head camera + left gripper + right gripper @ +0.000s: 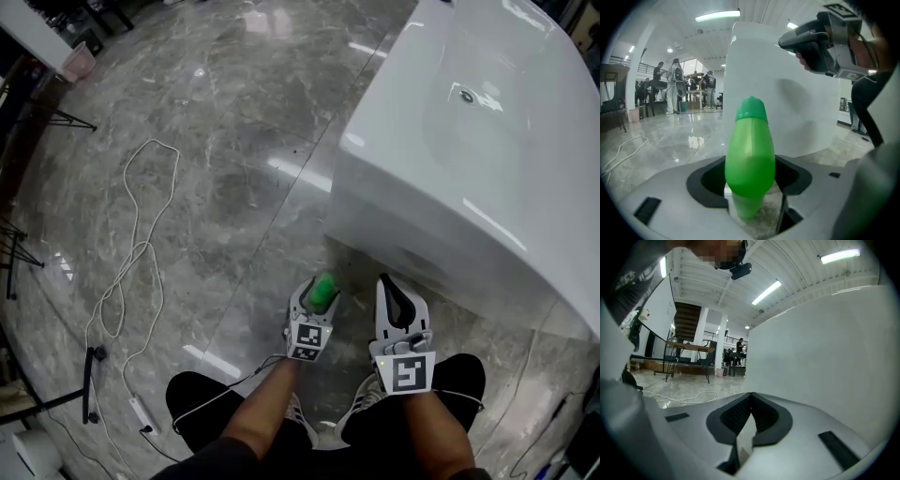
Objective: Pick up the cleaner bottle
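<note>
Two grippers: left gripper (321,287) fingers spread around glossy green teardrop cleaner bottle (750,154); right gripper (750,397) fingers pressed together.

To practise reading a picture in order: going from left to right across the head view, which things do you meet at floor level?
white cable → green bottle → right gripper. The tub stretches over the last two, so it is left out.
</note>
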Demonstrator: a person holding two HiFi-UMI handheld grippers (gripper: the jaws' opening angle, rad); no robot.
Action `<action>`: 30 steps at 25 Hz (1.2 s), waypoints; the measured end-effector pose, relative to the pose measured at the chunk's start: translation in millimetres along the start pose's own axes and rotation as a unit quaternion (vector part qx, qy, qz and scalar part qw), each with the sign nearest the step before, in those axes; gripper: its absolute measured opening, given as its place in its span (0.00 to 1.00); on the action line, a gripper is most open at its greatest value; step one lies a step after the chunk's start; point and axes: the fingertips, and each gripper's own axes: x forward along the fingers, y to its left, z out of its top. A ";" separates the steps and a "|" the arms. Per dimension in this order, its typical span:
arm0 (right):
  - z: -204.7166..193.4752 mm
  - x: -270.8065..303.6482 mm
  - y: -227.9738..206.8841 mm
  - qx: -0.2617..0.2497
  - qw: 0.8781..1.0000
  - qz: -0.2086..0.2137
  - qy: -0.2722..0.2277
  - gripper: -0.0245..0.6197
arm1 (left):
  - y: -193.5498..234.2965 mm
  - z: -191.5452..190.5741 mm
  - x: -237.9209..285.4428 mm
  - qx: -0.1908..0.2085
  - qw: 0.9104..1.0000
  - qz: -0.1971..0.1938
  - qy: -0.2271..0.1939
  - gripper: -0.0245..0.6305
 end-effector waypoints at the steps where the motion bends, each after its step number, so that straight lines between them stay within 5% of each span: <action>1: -2.1 -0.6 -1.0 -0.002 1.000 0.001 0.002 0.06 | 1.4 -0.2 3.8 0.000 1.000 0.001 0.001 0.45; 9: -11.5 -9.1 -14.0 -0.008 1.000 -0.007 0.010 0.06 | 3.5 4.7 20.6 0.011 1.000 0.013 -0.002 0.45; 12: -11.5 -10.1 -15.1 -0.012 1.000 -0.008 0.005 0.06 | 6.0 2.7 21.8 0.013 1.000 0.023 0.001 0.34; 20: -8.3 -11.9 -13.1 -0.018 1.000 -0.011 -0.002 0.06 | 13.4 4.1 18.6 -0.006 0.999 0.032 0.011 0.33; 30: 0.6 -13.3 -19.0 -0.011 1.000 -0.028 0.006 0.06 | 24.6 98.2 -22.2 -0.006 0.996 0.042 -0.082 0.33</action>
